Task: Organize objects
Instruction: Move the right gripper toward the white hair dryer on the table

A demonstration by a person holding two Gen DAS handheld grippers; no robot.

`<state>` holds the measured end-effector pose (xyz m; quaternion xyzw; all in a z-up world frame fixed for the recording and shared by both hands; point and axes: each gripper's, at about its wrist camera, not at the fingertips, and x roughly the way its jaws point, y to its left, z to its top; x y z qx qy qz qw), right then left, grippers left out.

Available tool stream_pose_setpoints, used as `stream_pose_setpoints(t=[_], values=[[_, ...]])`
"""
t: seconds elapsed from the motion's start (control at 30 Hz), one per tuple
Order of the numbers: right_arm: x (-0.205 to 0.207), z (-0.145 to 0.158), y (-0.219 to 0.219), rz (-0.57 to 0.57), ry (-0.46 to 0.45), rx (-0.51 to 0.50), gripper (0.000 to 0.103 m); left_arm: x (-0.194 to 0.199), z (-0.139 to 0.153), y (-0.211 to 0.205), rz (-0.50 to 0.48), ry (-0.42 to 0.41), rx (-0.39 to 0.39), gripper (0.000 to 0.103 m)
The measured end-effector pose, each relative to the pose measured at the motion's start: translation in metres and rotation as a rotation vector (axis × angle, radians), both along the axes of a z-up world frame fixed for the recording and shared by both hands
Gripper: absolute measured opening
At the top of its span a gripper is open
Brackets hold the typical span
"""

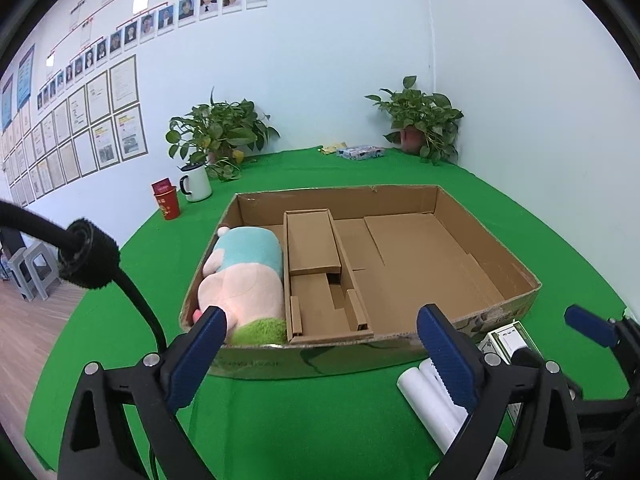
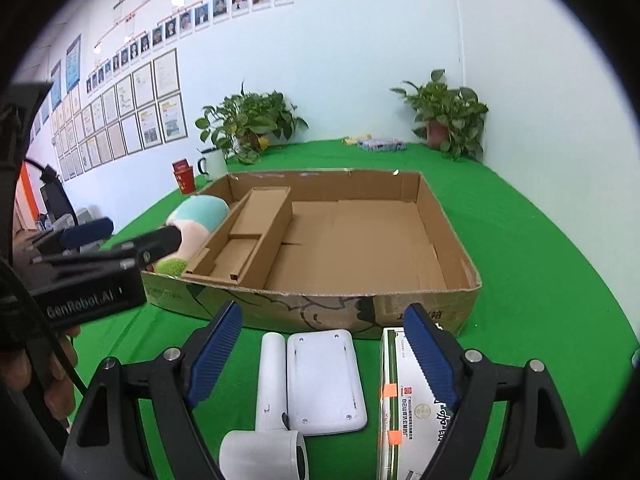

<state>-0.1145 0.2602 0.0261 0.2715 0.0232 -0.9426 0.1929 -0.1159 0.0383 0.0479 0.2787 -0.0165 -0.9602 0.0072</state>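
Observation:
A shallow cardboard box (image 1: 480,248) (image 2: 452,240) lies on the green table, split by a cardboard insert (image 1: 316,264) (image 2: 256,224). A pink, teal and green plush toy (image 1: 244,280) (image 2: 200,216) lies in its left compartment. My left gripper (image 1: 324,352) is open and empty, just in front of the box's near wall. My right gripper (image 2: 324,352) is open and empty above a white hair dryer (image 2: 272,400) (image 1: 440,404), a white flat device (image 2: 324,380) and a green-and-white carton (image 2: 404,408) (image 1: 508,340), all lying in front of the box.
Two potted plants (image 1: 220,128) (image 1: 424,120) stand at the back wall. A white mug (image 1: 196,182) and a red cup (image 1: 166,200) stand at the back left. A patterned packet (image 1: 360,153) lies at the back. The table edge drops off on the left.

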Motion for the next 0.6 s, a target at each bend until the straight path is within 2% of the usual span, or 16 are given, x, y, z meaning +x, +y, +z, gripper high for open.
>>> stream_pose_setpoints(t=[0.17, 0.2, 0.23, 0.27, 0.3, 0.33, 0.37, 0.4, 0.43, 0.47, 0.5, 0.53, 0.57, 0.6], values=[[0.012, 0.006, 0.007, -0.020, 0.071, -0.002, 0.080, 0.023, 0.000, 0.002, 0.028, 0.036, -0.003, 0.097], [0.013, 0.005, 0.008, -0.016, 0.070, -0.007, 0.066, 0.026, -0.001, 0.002, 0.028, 0.038, 0.000, 0.097], [0.014, 0.005, 0.009, -0.013, 0.070, -0.010, 0.036, 0.029, -0.002, 0.001, 0.024, 0.036, 0.010, 0.095], [0.016, 0.004, 0.010, -0.023, 0.076, -0.001, 0.021, 0.032, -0.003, 0.001, 0.017, 0.034, 0.023, 0.094], [0.016, 0.003, 0.011, -0.040, 0.084, 0.010, 0.009, 0.035, -0.005, -0.001, 0.015, 0.032, 0.043, 0.086], [0.017, 0.003, 0.012, -0.053, 0.093, 0.012, 0.009, 0.036, -0.007, -0.003, 0.017, 0.031, 0.058, 0.066], [0.018, 0.003, 0.015, -0.062, 0.100, 0.006, 0.009, 0.037, -0.008, -0.004, 0.010, 0.027, 0.074, 0.051], [0.019, 0.003, 0.016, -0.071, 0.102, 0.005, 0.009, 0.037, -0.010, -0.005, -0.004, 0.016, 0.085, 0.025], [0.019, 0.002, 0.018, -0.075, 0.099, 0.005, 0.018, 0.036, -0.012, -0.005, -0.009, 0.004, 0.084, 0.017], [0.018, 0.001, 0.019, -0.072, 0.091, 0.005, 0.030, 0.036, -0.013, -0.005, -0.007, 0.005, 0.081, 0.017], [0.018, 0.000, 0.020, -0.063, 0.078, 0.004, 0.067, 0.037, -0.014, -0.004, -0.005, 0.011, 0.081, 0.017], [0.018, -0.003, 0.021, -0.048, 0.064, 0.002, 0.093, 0.038, -0.014, -0.005, -0.004, 0.015, 0.089, 0.020], [0.020, -0.006, 0.023, -0.031, 0.057, -0.004, 0.093, 0.038, -0.014, -0.005, 0.000, 0.011, 0.093, 0.026], [0.022, -0.009, 0.024, -0.023, 0.054, -0.001, 0.093, 0.036, -0.015, -0.006, 0.010, 0.001, 0.092, 0.053]])
